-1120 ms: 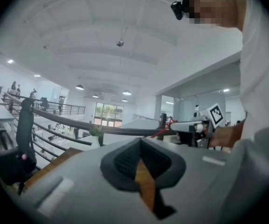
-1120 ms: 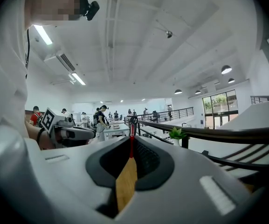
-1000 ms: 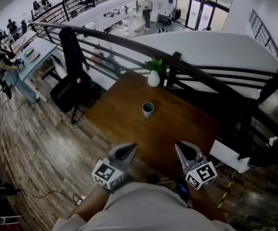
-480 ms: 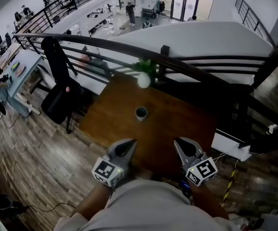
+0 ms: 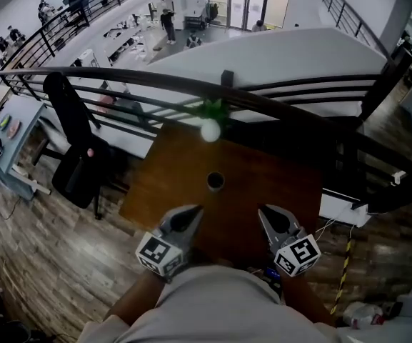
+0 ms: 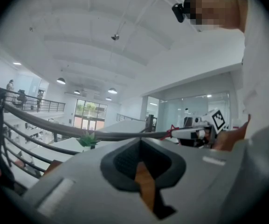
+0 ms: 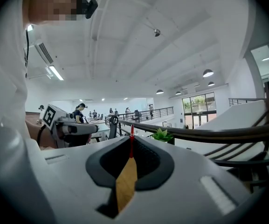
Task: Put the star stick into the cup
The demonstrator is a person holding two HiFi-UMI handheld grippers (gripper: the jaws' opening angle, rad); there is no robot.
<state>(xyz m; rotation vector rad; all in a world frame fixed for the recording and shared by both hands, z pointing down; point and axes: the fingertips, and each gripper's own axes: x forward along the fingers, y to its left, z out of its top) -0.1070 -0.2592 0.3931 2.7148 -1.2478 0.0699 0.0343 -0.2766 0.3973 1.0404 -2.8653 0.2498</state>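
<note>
The small dark round cup [image 5: 215, 181] stands upright near the middle of the brown wooden table [image 5: 277, 166]. Just beyond the cup, at the table's far edge, sits a white round vase with a green plant [image 5: 210, 129], close under the black metal railing [image 5: 291, 104]. On the near side of the cup, well apart from it, two grey hand-held grippers hover side by side over the table's near edge, both pointing towards the cup. The left gripper [image 5: 186, 217] is to the near left of the cup, its jaws pressed together with nothing between them. The right gripper [image 5: 272, 218] is to the near right of the cup, its jaws pinched on the thin red star stick [image 7: 131, 143]. The stick's shaft pokes up past the jaw tips, and the left gripper view shows a red pointed end at that gripper's nose. The stick is outside the cup. Far left of the cup, off the table, a black office chair [image 5: 73, 170] stands on the wood-plank floor [image 5: 41, 263]
</note>
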